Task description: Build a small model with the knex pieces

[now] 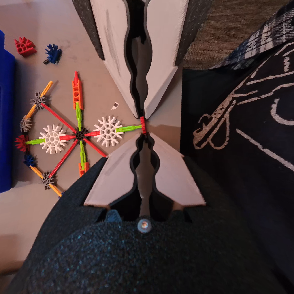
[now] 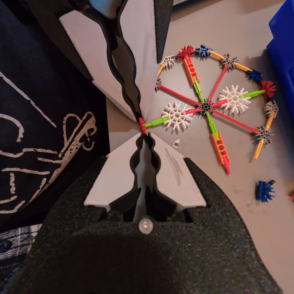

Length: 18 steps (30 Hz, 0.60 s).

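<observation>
A flat wheel of plastic rods and connectors lies on the grey table [image 1: 95, 79], with a black hub [image 1: 80, 135] and two white snowflake connectors [image 1: 108, 131]. A green rod [image 1: 128, 128] runs from one snowflake to a red connector [image 1: 143, 125] near the table's edge. My left gripper [image 1: 144, 136] is shut on that red connector from one side. My right gripper [image 1: 141, 114] is shut on it from the opposite side. In the right wrist view the right gripper [image 2: 145, 136] and left gripper [image 2: 138, 117] meet tip to tip on the red connector [image 2: 142, 125], with the hub [image 2: 205, 106] beyond.
A blue bin [image 1: 6, 111] stands past the wheel and also shows in the right wrist view [image 2: 283, 55]. A loose red connector [image 1: 24, 47], a loose blue connector [image 1: 53, 53] and a small white scrap [image 1: 114, 105] lie on the table. A person's dark printed shirt [image 1: 238, 127] is at the table's edge. The tips of both grippers are at nearly the same place.
</observation>
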Motion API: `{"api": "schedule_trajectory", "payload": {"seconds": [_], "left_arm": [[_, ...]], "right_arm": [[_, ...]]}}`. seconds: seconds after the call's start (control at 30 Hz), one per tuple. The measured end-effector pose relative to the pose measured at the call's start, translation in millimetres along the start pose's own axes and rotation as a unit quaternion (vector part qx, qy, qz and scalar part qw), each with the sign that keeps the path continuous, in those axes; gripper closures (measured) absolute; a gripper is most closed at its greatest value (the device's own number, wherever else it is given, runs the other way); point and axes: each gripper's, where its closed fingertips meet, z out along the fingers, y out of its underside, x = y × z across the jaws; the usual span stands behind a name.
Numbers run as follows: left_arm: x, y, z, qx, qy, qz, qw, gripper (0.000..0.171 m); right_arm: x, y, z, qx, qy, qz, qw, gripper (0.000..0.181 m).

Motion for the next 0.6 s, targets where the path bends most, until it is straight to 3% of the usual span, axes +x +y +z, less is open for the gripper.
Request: {"api": "schedule_trajectory", "payload": {"seconds": [0.6], "left_arm": [[-8.6,1.3,-1.7,-0.014,-0.055,0.033,0.998,0.16]], "right_arm": [[5.8,1.1,-0.5,-0.008,0.033,-0.023,0.999,0.173]]}}
